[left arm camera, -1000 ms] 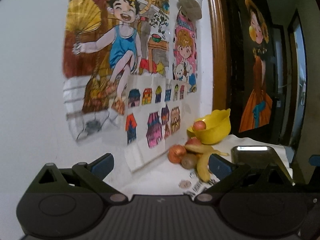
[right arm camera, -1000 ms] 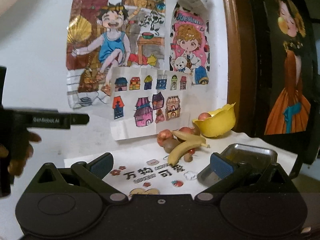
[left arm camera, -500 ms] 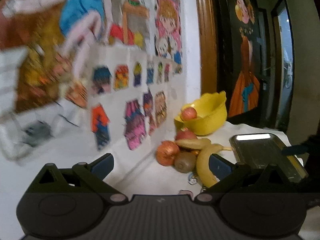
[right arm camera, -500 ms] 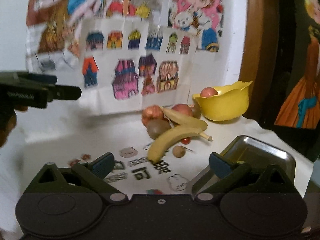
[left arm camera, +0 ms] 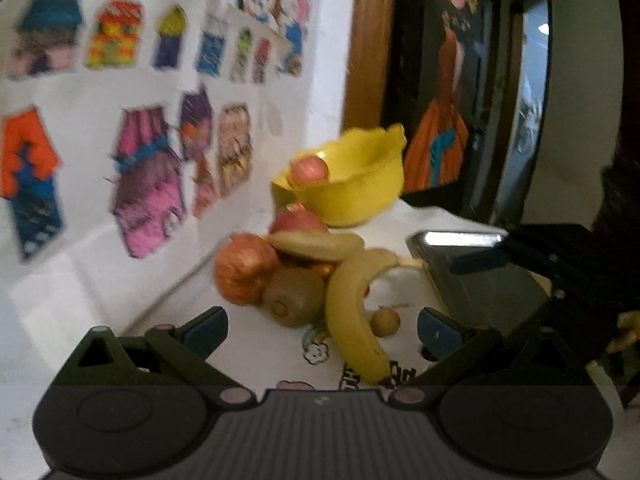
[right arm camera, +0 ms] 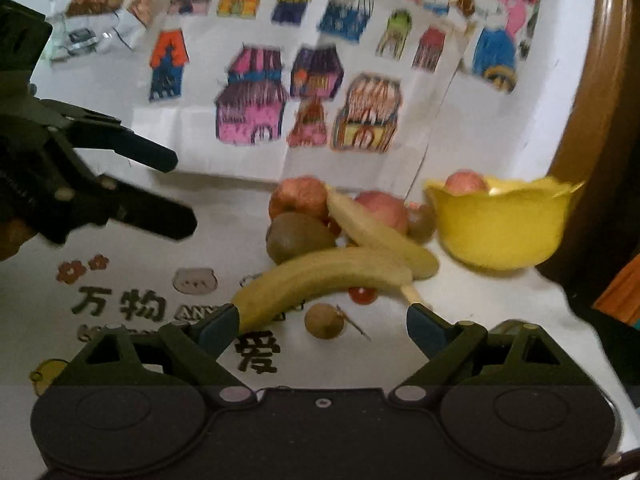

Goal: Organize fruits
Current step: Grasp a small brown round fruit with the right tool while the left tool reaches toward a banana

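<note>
With fruit heaped beside the bowl (right arm camera: 496, 232), both grippers, left (left arm camera: 322, 326) and right (right arm camera: 320, 326), hover fingers apart and empty, seemingly to grab bananas (right arm camera: 320, 276).

fruit pile (right arm camera: 352, 248) beside yellow bowl (right arm camera: 500, 232)

1. White table (right arm camera: 132, 264), its cover printed with characters and cartoon motifs.
2. Yellow bowl (right arm camera: 496, 232) stands far right.
3. Metal tray (left arm camera: 480, 276) sits right, nearer than the bowl.
4. Fruit pile left of the bowl: two bananas (right arm camera: 320, 280), kiwi (right arm camera: 296, 236), apples (right arm camera: 298, 198).
5. Small brown fruit (right arm camera: 324, 320) lies nearest, apart.
</note>
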